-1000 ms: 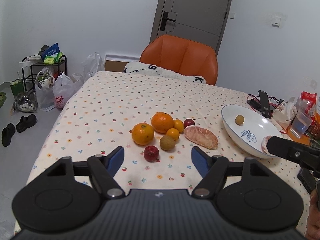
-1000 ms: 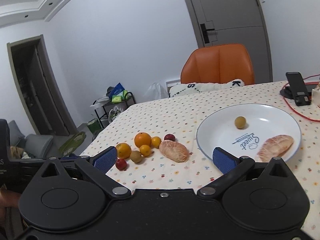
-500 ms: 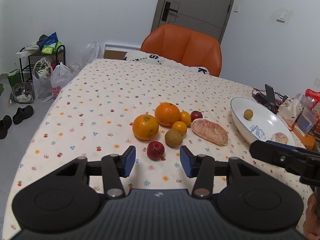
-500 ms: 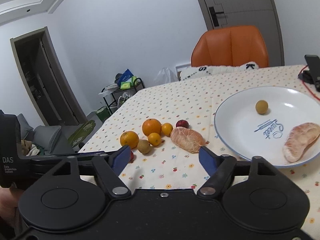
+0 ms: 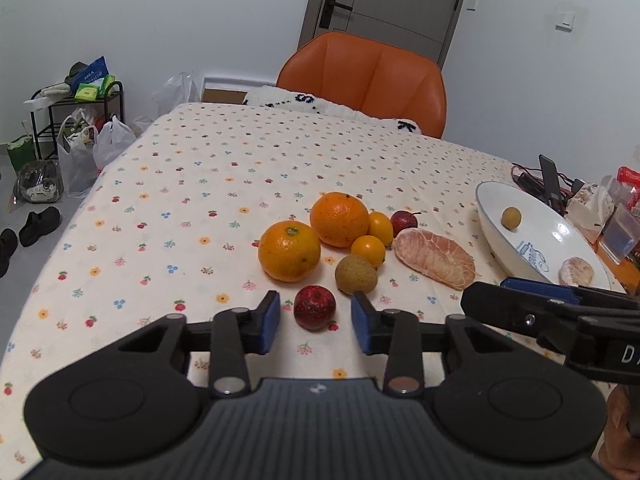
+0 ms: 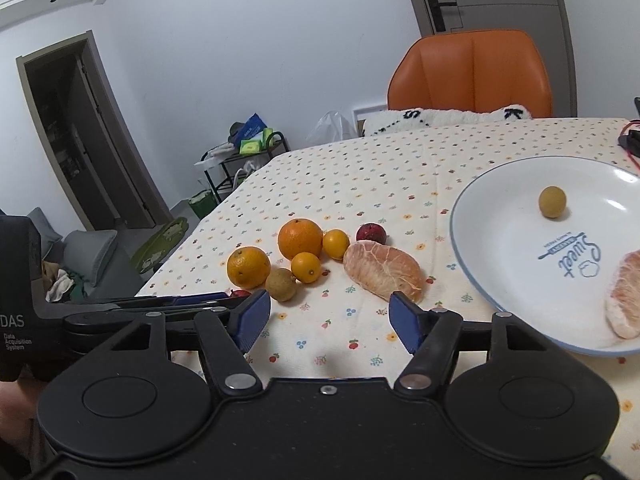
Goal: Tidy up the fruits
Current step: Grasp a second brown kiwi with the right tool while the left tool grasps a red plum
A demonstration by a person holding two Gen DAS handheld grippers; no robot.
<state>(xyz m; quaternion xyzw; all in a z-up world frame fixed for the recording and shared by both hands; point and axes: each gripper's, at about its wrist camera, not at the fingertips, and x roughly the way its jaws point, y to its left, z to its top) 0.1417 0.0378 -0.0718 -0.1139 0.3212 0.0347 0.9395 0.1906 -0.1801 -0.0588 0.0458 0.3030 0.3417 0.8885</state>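
Both jaws flank the red fruit [image 5: 315, 307] untouched; left gripper [image 5: 315, 317] spread.

Right gripper [image 6: 329, 316] hangs low over the flowered tablecloth [image 6: 360, 184], blue pads spread wide with only cloth between them. Just past the right pad lies a peeled pomelo segment [image 6: 382, 270]. Left of it sits the cluster: two big oranges [image 6: 300, 239], two small yellow-orange fruits [image 6: 306, 267], a brown longan [image 6: 282, 284] and a dark red fruit [image 6: 371, 233] at the back. The white plate [image 6: 500, 248] on the right holds another longan [image 6: 552, 201] and a pomelo piece [image 6: 626, 300]. The left gripper [image 6: 188, 301] reaches in from the left edge.
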